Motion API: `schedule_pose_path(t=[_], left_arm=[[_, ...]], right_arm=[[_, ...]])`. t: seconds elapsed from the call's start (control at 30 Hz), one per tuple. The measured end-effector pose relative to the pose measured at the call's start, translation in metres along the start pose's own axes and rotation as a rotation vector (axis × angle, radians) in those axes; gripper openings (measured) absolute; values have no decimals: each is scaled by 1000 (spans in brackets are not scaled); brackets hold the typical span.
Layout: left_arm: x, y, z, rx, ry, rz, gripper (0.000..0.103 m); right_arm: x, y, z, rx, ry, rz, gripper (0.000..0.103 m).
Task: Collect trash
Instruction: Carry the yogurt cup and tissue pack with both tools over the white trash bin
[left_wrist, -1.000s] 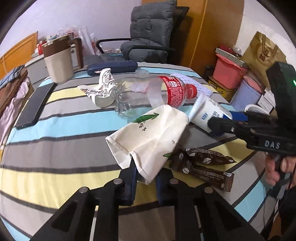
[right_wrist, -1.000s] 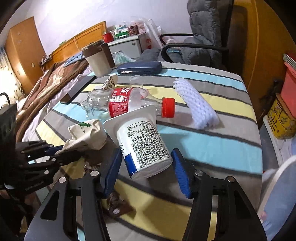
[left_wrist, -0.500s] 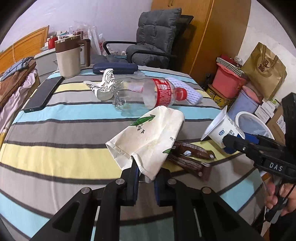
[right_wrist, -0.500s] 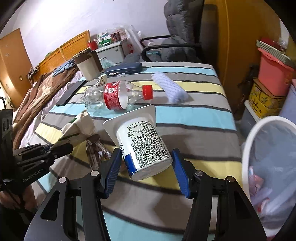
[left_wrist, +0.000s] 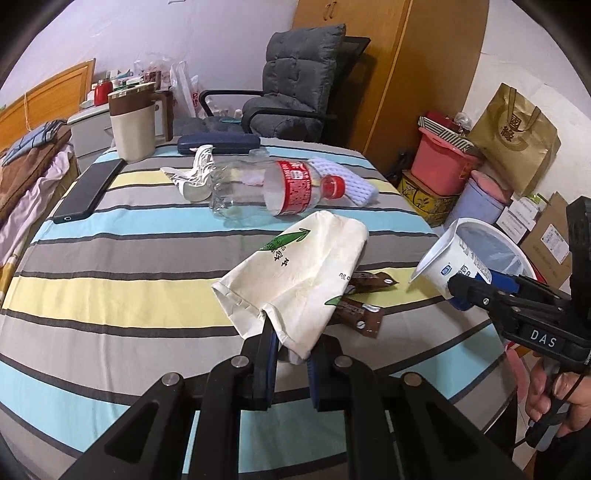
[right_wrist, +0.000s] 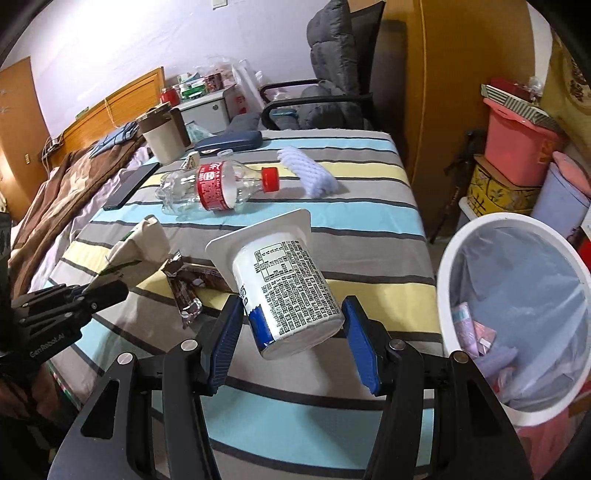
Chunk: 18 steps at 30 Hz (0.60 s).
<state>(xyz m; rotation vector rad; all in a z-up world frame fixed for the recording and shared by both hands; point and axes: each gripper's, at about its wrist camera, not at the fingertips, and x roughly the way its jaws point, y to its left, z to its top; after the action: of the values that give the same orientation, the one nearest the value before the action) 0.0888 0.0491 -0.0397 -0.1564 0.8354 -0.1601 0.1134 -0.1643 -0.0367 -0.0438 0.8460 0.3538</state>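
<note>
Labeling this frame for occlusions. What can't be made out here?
- Inside of the yogurt cup: both views show it only from outside; contents unknown.
- Brown wrappers: partly under the paper bag in left view.
- Bin bottom: cut off by right view's edge.
- Cup's label print: too small to read.

1. A lilac-white wall (left_wrist: 221, 40) runs behind everything, far ahead of the jaws.
2. A grey padded office chair (left_wrist: 295, 92) stands straight ahead, beyond the far edge of the striped tablecloth (left_wrist: 110, 266).
3. A tall wooden wardrobe (left_wrist: 424, 74) rises ahead and right of the jaws.
4. A wooden headboard (right_wrist: 122, 99) and a bed with a brown blanket (right_wrist: 62, 192) lie to the left.
5. A white cabinet (right_wrist: 207, 107) stands by the headboard.
</note>
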Motion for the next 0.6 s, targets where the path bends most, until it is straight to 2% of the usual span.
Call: schedule_pose_path(t=[0.6], left_arm=[[3,-32,14,56,-8,-53,14]], right_arm=[[-16,-18,-9,43,-29,-44,57]])
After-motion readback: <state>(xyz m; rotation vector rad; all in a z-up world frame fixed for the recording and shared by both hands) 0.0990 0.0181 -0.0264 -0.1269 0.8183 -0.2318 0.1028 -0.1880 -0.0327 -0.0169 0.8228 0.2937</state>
